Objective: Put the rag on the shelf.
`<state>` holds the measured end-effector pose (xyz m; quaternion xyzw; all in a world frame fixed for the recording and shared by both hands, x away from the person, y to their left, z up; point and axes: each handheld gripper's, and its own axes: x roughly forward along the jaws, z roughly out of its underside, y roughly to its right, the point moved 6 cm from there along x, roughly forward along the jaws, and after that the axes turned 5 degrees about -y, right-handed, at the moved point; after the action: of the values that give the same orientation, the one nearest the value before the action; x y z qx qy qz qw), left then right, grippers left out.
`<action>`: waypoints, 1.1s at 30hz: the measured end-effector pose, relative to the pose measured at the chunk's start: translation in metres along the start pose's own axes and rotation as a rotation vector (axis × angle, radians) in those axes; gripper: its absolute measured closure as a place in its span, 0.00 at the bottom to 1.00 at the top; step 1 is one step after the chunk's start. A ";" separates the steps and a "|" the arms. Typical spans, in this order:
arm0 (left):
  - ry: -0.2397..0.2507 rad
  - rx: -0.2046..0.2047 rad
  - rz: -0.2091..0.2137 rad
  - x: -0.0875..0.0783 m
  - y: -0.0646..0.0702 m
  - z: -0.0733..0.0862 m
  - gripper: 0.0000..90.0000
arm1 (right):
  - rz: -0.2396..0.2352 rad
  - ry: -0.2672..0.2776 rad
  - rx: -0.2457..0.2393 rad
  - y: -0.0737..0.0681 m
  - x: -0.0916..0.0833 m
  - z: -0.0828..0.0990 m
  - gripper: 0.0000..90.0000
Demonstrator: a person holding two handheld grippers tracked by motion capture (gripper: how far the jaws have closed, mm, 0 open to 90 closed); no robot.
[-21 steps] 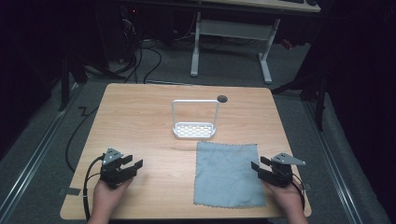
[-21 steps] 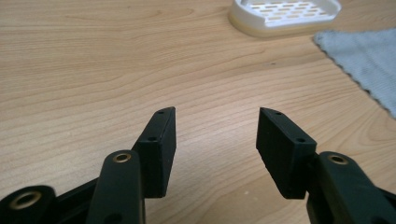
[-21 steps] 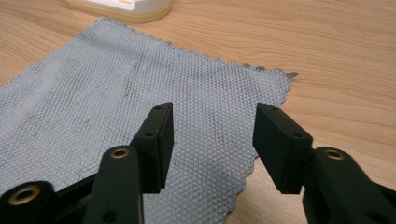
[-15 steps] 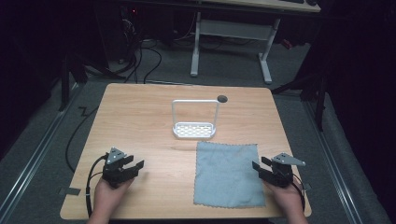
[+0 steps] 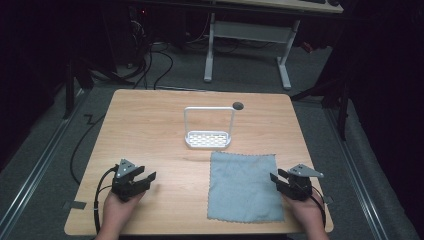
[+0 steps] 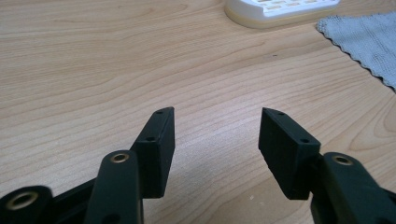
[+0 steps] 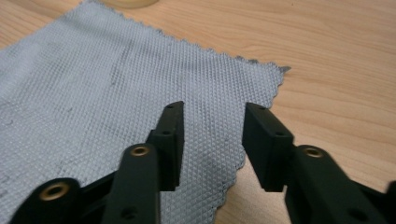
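We hold our left gripper [image 5: 141,179] at seven o'clock and right gripper [image 5: 278,179] at five o'clock, jaws apart on both

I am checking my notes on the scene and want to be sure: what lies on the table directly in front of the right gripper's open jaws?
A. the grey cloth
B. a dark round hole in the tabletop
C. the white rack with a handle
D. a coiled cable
A: in the right gripper view the right gripper stands open over the edge of the grey cloth, which lies flat on the table.
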<state>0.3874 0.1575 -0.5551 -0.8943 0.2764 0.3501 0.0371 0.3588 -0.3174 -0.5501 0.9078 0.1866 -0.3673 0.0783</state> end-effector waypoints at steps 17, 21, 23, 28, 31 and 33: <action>-0.035 0.044 0.099 0.003 0.039 -0.006 0.82 | -0.069 -0.109 -0.073 -0.026 0.018 0.005 1.00; -0.067 0.124 0.181 0.015 0.080 -0.010 0.81 | -0.094 -0.112 -0.116 -0.043 0.021 0.003 1.00; -0.070 0.141 0.195 0.018 0.089 -0.011 0.79 | -0.103 -0.112 -0.136 -0.051 0.022 0.002 1.00; -0.085 0.176 0.287 0.034 0.126 -0.016 0.77 | -0.130 -0.112 -0.170 -0.064 0.024 0.000 1.00; -0.131 0.229 0.294 0.046 0.139 -0.010 0.77 | -0.151 -0.108 -0.193 -0.076 0.025 -0.001 1.00; -0.161 0.262 0.263 0.051 0.139 -0.006 0.77 | -0.158 -0.109 -0.201 -0.081 0.026 -0.002 1.00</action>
<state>0.3490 0.0148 -0.5658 -0.8071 0.4301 0.3834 0.1292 0.3448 -0.2357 -0.5673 0.8566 0.2889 -0.4004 0.1499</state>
